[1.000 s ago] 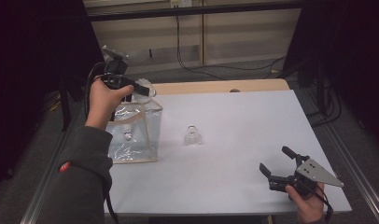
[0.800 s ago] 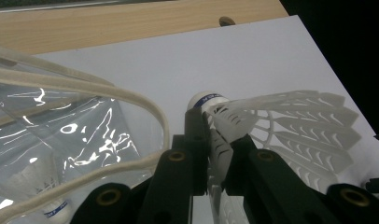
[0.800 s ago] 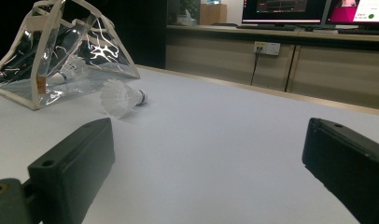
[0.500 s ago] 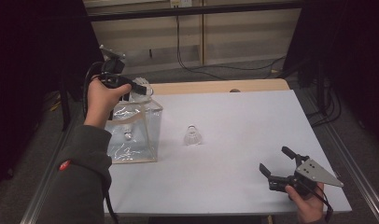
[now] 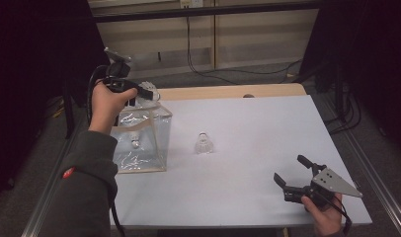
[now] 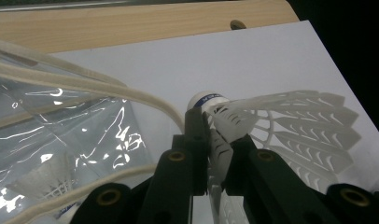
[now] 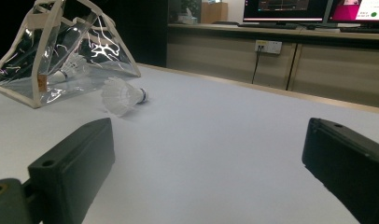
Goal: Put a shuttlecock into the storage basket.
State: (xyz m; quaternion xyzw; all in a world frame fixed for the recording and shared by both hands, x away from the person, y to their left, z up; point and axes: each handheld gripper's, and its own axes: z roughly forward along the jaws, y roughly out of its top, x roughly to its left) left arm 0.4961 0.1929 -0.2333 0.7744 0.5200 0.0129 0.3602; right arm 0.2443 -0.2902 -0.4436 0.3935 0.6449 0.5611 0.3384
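Observation:
My left gripper (image 5: 143, 93) hovers over the open top of a clear plastic bag (image 5: 139, 143) at the table's left, shut on a white shuttlecock (image 5: 150, 88). In the left gripper view the jaws pinch the feathered skirt of this shuttlecock (image 6: 281, 126), cork end pointing away, above the bag's white rim (image 6: 85, 84). A second shuttlecock (image 5: 135, 141) lies inside the bag. A third shuttlecock (image 5: 203, 143) lies on the white tabletop near the middle, also seen in the right gripper view (image 7: 120, 96). My right gripper (image 5: 289, 168) rests low at the front right, open and holding nothing.
The white tabletop (image 5: 248, 128) has a wooden strip (image 5: 223, 92) along its far edge. Cables run over the floor beyond it. In the right gripper view, cabinets (image 7: 271, 65) and monitors (image 7: 290, 9) stand behind the table.

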